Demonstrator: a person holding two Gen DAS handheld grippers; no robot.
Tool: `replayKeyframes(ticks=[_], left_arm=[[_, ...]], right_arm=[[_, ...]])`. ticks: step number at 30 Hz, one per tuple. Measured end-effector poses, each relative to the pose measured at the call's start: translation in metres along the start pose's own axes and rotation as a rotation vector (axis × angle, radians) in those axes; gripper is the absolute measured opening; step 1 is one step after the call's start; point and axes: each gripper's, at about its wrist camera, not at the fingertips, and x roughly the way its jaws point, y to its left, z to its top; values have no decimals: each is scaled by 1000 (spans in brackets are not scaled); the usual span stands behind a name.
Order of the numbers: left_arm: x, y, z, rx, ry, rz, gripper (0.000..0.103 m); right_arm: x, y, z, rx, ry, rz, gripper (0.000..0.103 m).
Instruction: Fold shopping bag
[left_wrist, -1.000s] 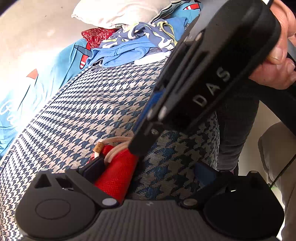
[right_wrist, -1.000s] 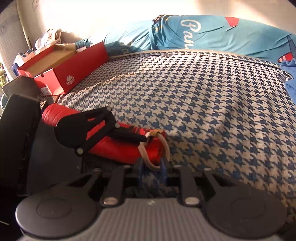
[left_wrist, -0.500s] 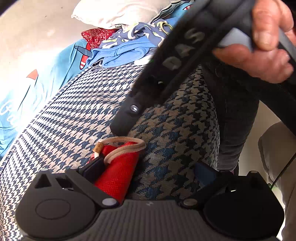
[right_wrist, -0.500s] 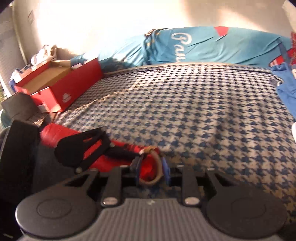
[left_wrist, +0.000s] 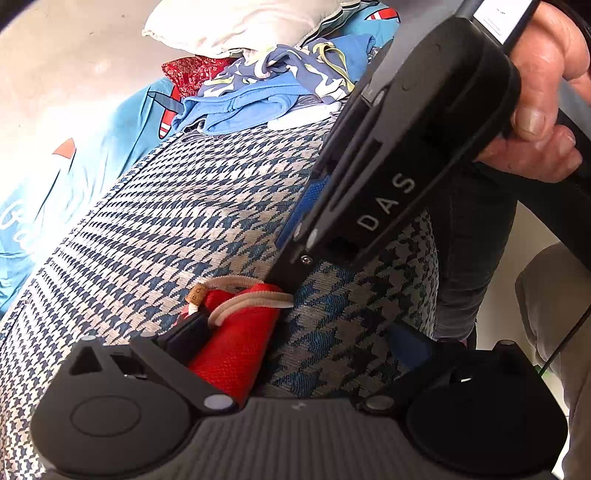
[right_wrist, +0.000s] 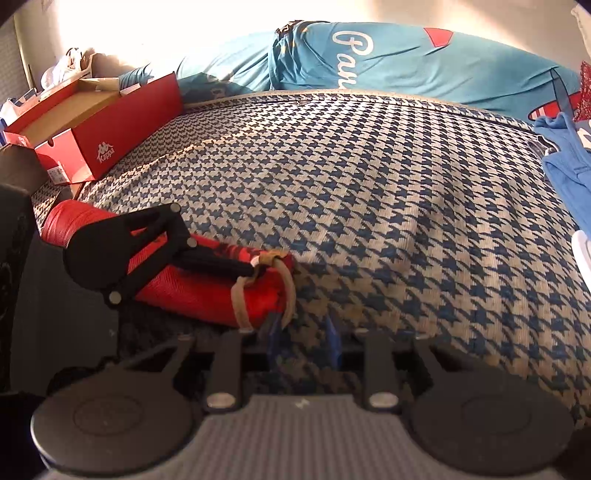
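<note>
Down at the near edge of the bed, with the left gripper spread wide: pressing one of its fingers along the top of the rolled red shopping bag, clamping nothing, just pinning the roll flat. Running lengthwise away from that finger, straight toward the free end, where the beige elastic loop wraps the roll. Meeting the right gripper right there, angled steeply down, fingers set narrow with only houndstooth cover visible in the gap; brushing the loop with the side of one blue pad, though hooked on it or merely beside it, cannot tell. So, by the look of things: right side nearer the elastic, left side holding the body, and any pull on the band probably wanting to go along the roll's long axis. Gripped above by the person's hand. Farther off, well apart from the action: a heap of blue clothes and a red shoebox.
</note>
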Motion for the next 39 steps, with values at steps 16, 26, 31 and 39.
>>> replayKeyframes(ticks=[16, 26, 31, 39], left_arm=[[-2, 0, -2, -33, -14, -10, 103], [0, 2, -1, -43, -15, -15, 103], [1, 3, 0, -54, -16, -19, 103], [-6, 6, -5, -74, -24, -32, 103]], right_arm=[[-7, 34, -4, -153, -16, -7, 31], [-29, 5, 6, -3, -78, -3, 31], [-33, 0, 13, 6, -92, 3, 31], [-3, -1, 20, 9, -95, -68, 31]])
